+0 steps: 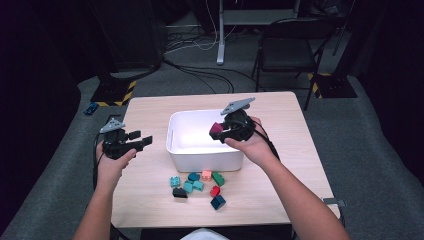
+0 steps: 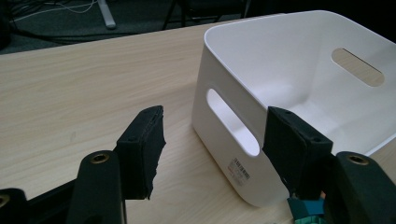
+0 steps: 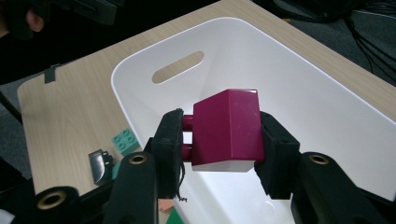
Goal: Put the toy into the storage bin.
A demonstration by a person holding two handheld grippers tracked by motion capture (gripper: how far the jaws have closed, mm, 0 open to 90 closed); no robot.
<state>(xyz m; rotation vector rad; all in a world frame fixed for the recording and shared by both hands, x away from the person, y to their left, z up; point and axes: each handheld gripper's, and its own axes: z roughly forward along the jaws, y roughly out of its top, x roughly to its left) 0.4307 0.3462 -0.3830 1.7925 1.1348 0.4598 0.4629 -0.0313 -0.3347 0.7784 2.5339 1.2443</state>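
A white bin (image 1: 178, 146) stands mid-table, and its inside looks bare. Over its right half my right gripper (image 1: 220, 131) is shut on a magenta brick (image 1: 216, 129); in the right gripper view the magenta brick (image 3: 229, 128) sits squeezed between the two black pads (image 3: 169, 140), studs against the left pad, above the bin (image 3: 327, 93). My left gripper (image 1: 142, 140) hovers open left of the bin with nothing between its fingers. In the left gripper view the left gripper (image 2: 219, 140) frames the bin's handle wall (image 2: 224, 126).
Several loose bricks lie in front of the bin: teal ones (image 1: 189, 186), an orange one (image 1: 206, 174), a green one (image 1: 218, 178), a red one (image 1: 215, 191), a black one (image 1: 179, 193) and a dark blue one (image 1: 218, 202). A chair (image 1: 290, 45) stands behind the table.
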